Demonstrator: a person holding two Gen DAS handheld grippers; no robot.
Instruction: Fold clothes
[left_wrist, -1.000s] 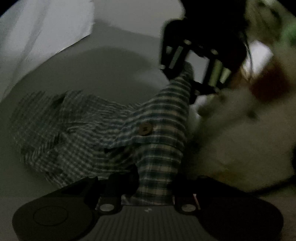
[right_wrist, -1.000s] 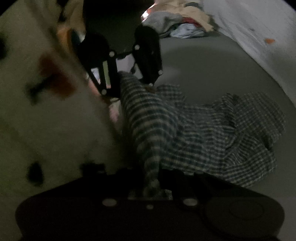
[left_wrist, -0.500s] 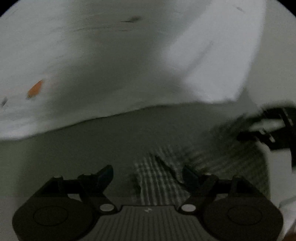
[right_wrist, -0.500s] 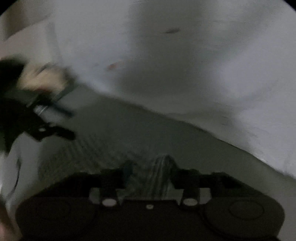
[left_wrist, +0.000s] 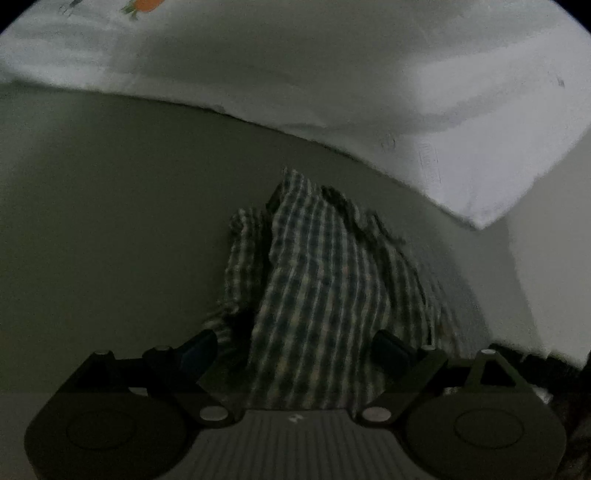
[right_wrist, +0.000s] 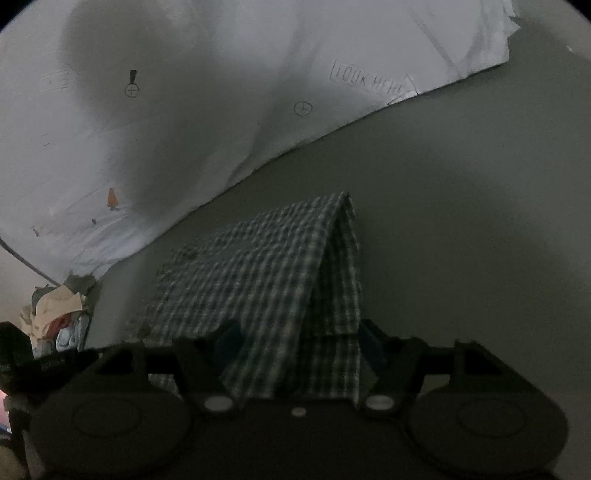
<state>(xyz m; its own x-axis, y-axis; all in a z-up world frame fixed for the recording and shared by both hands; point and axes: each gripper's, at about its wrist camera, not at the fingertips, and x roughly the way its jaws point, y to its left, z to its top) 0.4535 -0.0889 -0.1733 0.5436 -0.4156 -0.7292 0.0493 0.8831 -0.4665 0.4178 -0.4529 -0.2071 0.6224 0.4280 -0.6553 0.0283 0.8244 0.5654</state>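
Note:
A blue and white checked shirt (left_wrist: 317, 280) lies on the grey surface (left_wrist: 110, 206) in the dim light. In the left wrist view it runs between my left gripper's (left_wrist: 295, 343) spread fingers, draped loosely over the mount. My left gripper is open. In the right wrist view the same shirt (right_wrist: 266, 273) lies folded with a crease on its right side. Its near edge passes between the spread fingers of my right gripper (right_wrist: 299, 343), which is open. Neither pair of fingers presses the cloth.
A white sheet with an orange carrot print (right_wrist: 147, 129) covers the far side and also shows in the left wrist view (left_wrist: 332, 66). A pile of mixed clothes (right_wrist: 55, 317) lies at the far left of the right wrist view.
Both grippers held the shirt stretched between them a second ago. They swung down toward the grey surface, laid the shirt flat and opened, letting go of it.

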